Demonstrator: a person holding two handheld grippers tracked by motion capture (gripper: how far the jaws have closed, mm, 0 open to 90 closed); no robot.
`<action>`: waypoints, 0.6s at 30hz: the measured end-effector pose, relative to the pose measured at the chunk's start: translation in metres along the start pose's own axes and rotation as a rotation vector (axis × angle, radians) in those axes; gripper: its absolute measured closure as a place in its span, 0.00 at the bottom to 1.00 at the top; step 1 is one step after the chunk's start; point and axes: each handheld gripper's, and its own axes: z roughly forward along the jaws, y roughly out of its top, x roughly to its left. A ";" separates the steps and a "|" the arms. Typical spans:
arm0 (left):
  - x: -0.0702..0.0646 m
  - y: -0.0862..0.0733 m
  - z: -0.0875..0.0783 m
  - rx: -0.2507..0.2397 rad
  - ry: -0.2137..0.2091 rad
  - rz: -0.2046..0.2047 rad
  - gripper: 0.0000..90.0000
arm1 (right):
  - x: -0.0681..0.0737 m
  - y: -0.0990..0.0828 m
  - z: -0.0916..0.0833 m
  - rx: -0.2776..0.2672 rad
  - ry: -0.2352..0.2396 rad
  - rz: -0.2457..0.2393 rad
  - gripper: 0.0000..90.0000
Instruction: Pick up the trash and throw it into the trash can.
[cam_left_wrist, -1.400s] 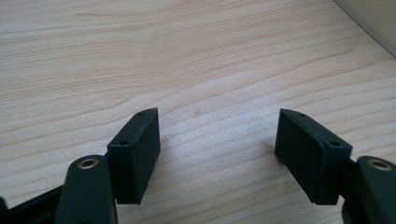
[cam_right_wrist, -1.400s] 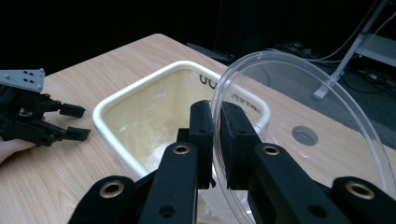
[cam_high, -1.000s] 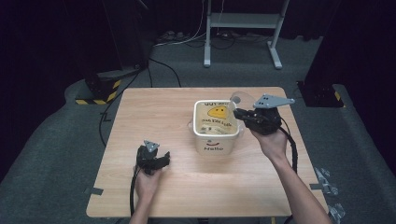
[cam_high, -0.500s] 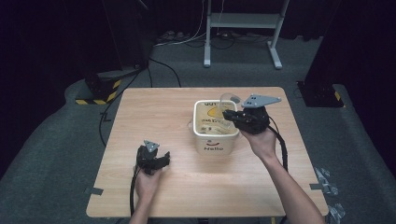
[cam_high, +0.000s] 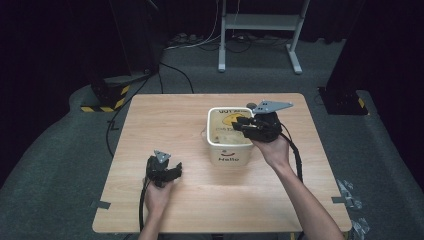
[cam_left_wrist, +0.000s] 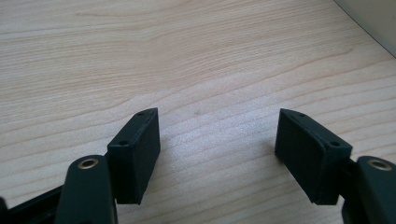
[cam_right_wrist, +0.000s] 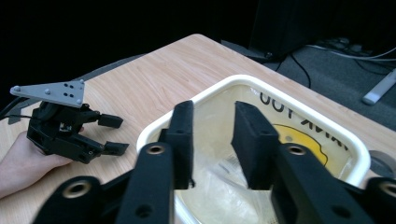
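One tub (cam_high: 229, 150): clear film inside | right gripper (cam_right_wrist: 212, 128) just parting above, empty | left gripper (cam_left_wrist: 217, 140) agape

The right gripper (cam_high: 240, 125) moved left from the right rim of the white tub (cam_high: 227, 150) until it hung over the opening. Its jaws, shut a second ago, had just been opening, with nothing visible between them.

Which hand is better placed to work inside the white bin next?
The right. The right gripper hangs over the white bin's opening, jaws just opened with nothing between them. The left gripper rests open on the table, short of the bin.
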 end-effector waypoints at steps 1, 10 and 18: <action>0.000 0.000 0.000 0.000 0.000 0.000 0.34 | -0.001 0.000 0.001 -0.001 0.001 0.000 0.72; 0.000 0.000 0.000 -0.001 0.000 -0.002 0.34 | -0.001 -0.001 -0.003 -0.012 -0.002 0.008 0.65; 0.000 0.000 0.000 0.000 0.000 0.000 0.34 | -0.009 -0.014 -0.009 -0.017 -0.034 0.041 0.64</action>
